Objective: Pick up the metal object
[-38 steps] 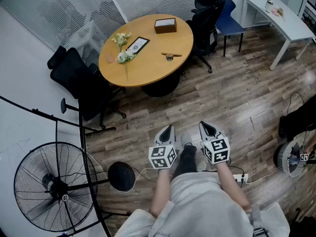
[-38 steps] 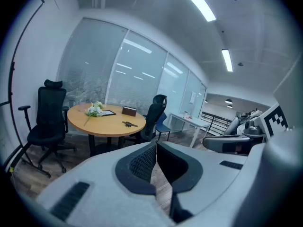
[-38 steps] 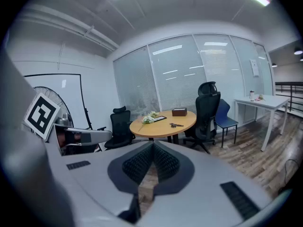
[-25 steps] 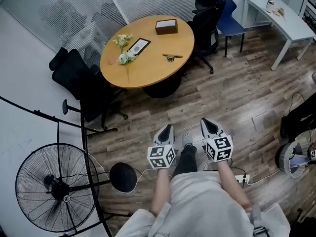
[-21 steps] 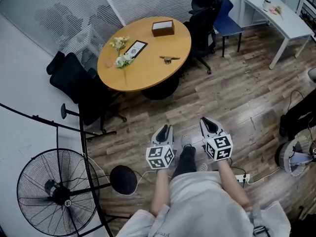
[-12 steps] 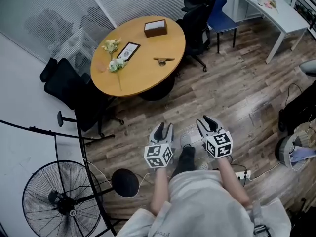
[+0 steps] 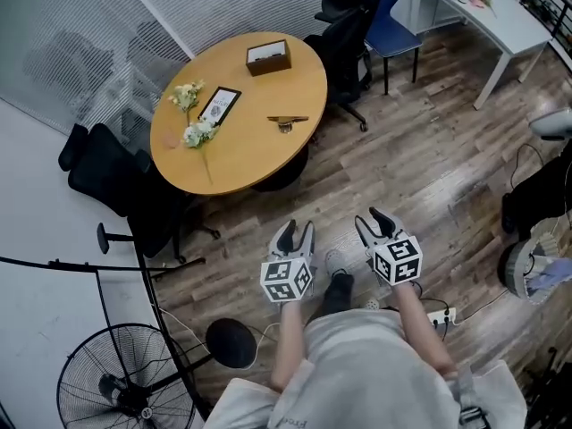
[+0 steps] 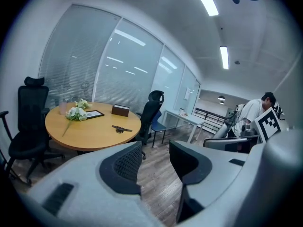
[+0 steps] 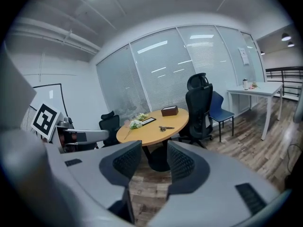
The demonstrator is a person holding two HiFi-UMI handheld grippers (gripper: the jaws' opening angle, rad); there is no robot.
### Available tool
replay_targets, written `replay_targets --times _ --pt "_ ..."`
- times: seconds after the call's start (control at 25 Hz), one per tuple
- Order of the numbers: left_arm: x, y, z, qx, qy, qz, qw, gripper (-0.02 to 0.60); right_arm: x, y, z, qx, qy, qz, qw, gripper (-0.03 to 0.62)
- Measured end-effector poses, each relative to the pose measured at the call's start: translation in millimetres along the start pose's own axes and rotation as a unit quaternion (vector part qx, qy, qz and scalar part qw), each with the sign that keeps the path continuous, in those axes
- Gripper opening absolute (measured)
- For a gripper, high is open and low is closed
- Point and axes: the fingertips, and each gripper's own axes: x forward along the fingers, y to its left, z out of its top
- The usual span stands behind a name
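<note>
Head view: the left tool (image 7: 296,231) and right tool (image 7: 374,221) are opening, both empty. The metal object (image 7: 286,121) lies on the far bench (image 7: 241,155).

A round wooden bench (image 7: 239,141) stands on plank floor (image 7: 420,177); black office chairs (image 7: 344,27) and blind-covered glass walls (image 7: 232,3) surround it.

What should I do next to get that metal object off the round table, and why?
Probably step toward the round table first. The metal object lies on its top, across a stretch of wood floor from you, while the left claw and right claw are held in front of you, both opening with nothing between them, so neither likely reaches it yet.
</note>
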Motion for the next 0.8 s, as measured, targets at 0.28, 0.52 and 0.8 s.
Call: replay_targets --times 0.28,0.52,0.8 --pt "39.6 33.6 32.6 0.002 -0.004 -0.014 0.9999 0.17 54.1 0.2 27.1 0.013 -0.006 0.021 1.0 0.155" --pt "64.4 74.7 57.3 0.001 -0.01 -0.02 0.9998 0.173 108.1 12.1 49.5 0.008 -0.009 0.036 0.999 0.175" --pt "89.1 112.2 67.4 -0.008 -0.011 -0.029 0.9995 0.173 149.7 21.4 61.9 0.016 -0.021 0.04 0.999 0.195"
